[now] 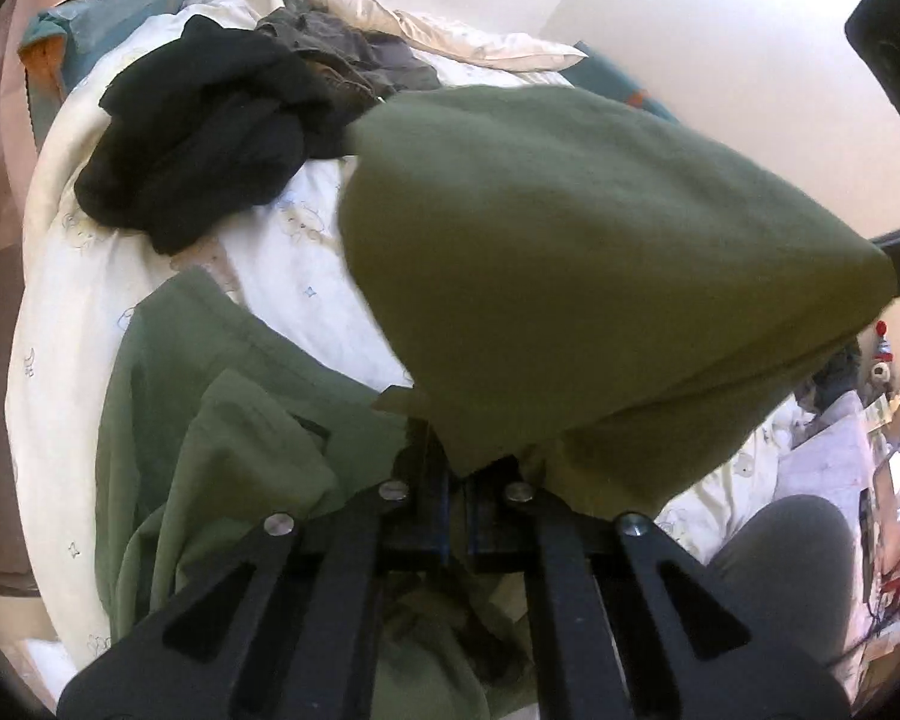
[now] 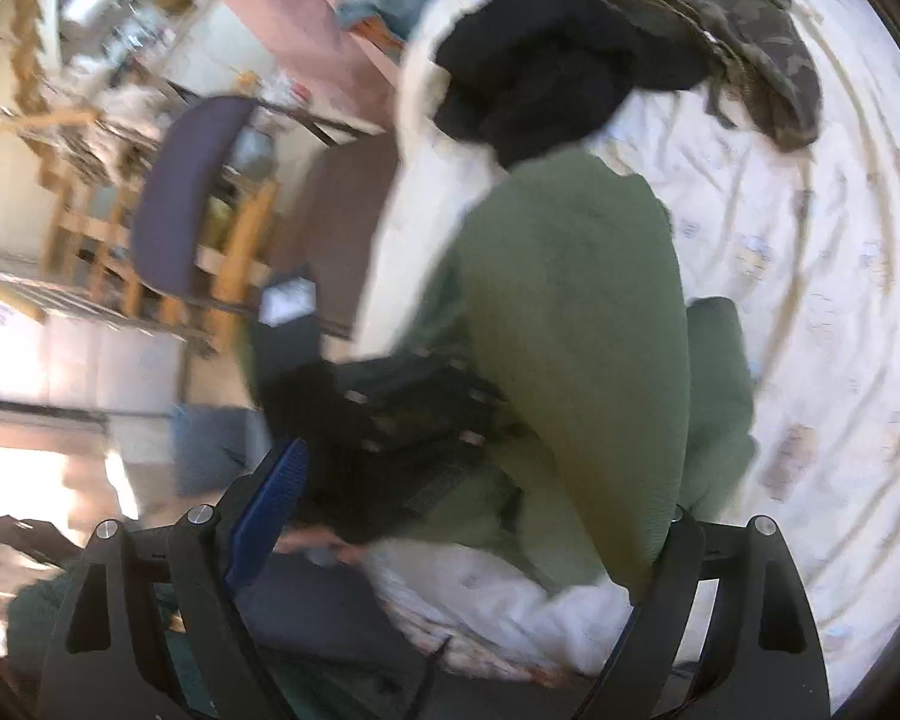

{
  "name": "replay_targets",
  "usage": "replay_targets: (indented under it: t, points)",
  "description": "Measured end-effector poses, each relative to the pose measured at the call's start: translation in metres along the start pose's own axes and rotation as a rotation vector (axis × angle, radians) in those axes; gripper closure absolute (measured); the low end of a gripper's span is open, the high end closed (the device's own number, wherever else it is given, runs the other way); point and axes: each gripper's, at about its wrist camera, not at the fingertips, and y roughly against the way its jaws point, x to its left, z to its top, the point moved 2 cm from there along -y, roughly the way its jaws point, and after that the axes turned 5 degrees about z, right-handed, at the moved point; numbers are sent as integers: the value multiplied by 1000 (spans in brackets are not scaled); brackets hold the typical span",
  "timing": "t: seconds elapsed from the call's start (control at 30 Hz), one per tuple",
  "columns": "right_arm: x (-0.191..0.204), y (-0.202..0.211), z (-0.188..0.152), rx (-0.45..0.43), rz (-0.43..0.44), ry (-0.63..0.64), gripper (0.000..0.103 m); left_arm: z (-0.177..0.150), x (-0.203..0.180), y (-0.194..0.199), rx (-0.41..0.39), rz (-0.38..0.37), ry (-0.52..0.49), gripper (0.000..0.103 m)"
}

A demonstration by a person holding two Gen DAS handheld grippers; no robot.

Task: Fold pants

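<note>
The green pants were the whole show: one part of them hung lifted in a broad, taut sheet above the bed, while the rest lay rumpled on the pale sheet below, near the bed's edge. The left tongs had their jaws squeezed right together with a pinch of green cloth caught between them, and that pinch was what kept the raised part off the mattress. My guess was that the fabric was being held up like that so it could be carried over the lower half and laid down as a fold.

The right tongs stood wide apart, blue pad showing on one finger, nothing pressed between them. The green cloth swept just past the far finger, but I couldn't tell whether it touched. They looked ready to take a second corner or to smooth the layer, though that's only my reading.

Further up the bed sat a heap of black clothing and beside it a grey-green, camouflage-looking garment, both well apart from the pants, probably waiting their turn. Off to the side of the bed a purple-backed chair stood near wooden shelving, all quite blurred.
</note>
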Motion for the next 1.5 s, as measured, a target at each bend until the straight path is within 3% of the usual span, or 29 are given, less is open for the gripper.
replay_targets:
  t: [0.1, 0.3, 0.37, 0.5, 0.57, 0.67, 0.73, 0.83, 0.93, 0.97, 1.0, 1.07, 1.1, 1.13, 1.17, 1.2, 1.23, 1.27, 1.3, 1.5]
  points:
    - [-20, 2, 2, 5, -60, -40, 14, 3, 5, 5, -16, -18, 25, 102]
    - [-70, 20, 8, -176, -5, -222, 11, 1, 11, 13, -36, -107, 52, 103]
    - [-87, 8, 10, -221, 81, -271, 10, 1, 12, 12, -32, -110, 59, 103]
    - [-127, -20, 14, -325, 116, -366, 9, -2, 17, 13, -24, -103, 76, 103]
    - [-150, -43, 19, -330, 128, -429, 9, -2, 16, 13, -19, -110, 75, 103]
    - [-174, -77, 28, -323, -2, -453, 8, -3, 10, 10, -17, -109, 45, 103]
    - [-188, -87, 32, -344, -52, -480, 9, -5, 11, 3, 6, -63, 30, 103]
    - [-209, -83, 35, -401, -85, -519, 9, -8, 18, -6, 30, -27, 43, 103]
    - [-235, -64, 32, -421, -266, -541, 8, -7, 34, -9, 38, 19, 86, 103]
    - [-250, -48, 24, -465, -286, -566, 8, -7, 40, -11, 44, 30, 101, 103]
    - [-257, -41, 20, -480, -220, -588, 8, -8, 45, -13, 49, 39, 112, 103]
    - [-259, -35, 15, -464, 85, -591, 8, -9, 42, -17, 80, -16, 127, 103]
    - [-247, -28, 14, -461, 120, -546, 8, -9, 38, -17, 80, -51, 137, 103]
    - [-232, -20, 14, -469, 98, -485, 8, -9, 32, -16, 75, -95, 145, 103]
    - [-210, -10, 12, -489, 96, -412, 8, -9, 27, -14, 76, -122, 143, 98]
    - [-197, -7, 11, -484, 145, -381, 8, -8, 18, -16, 90, -143, 132, 72]
    - [-186, -5, 11, -474, 208, -360, 7, -9, 11, -16, 92, -142, 119, 55]
    - [-171, -4, 9, -462, 276, -332, 6, -9, 7, -13, 77, -135, 112, 21]
    - [-162, -3, 9, -454, 295, -313, 6, -10, 2, -8, 32, -102, 100, 11]
    - [-120, -4, 6, -372, 378, -206, 5, -1, -30, -5, -38, -87, -35, 11]
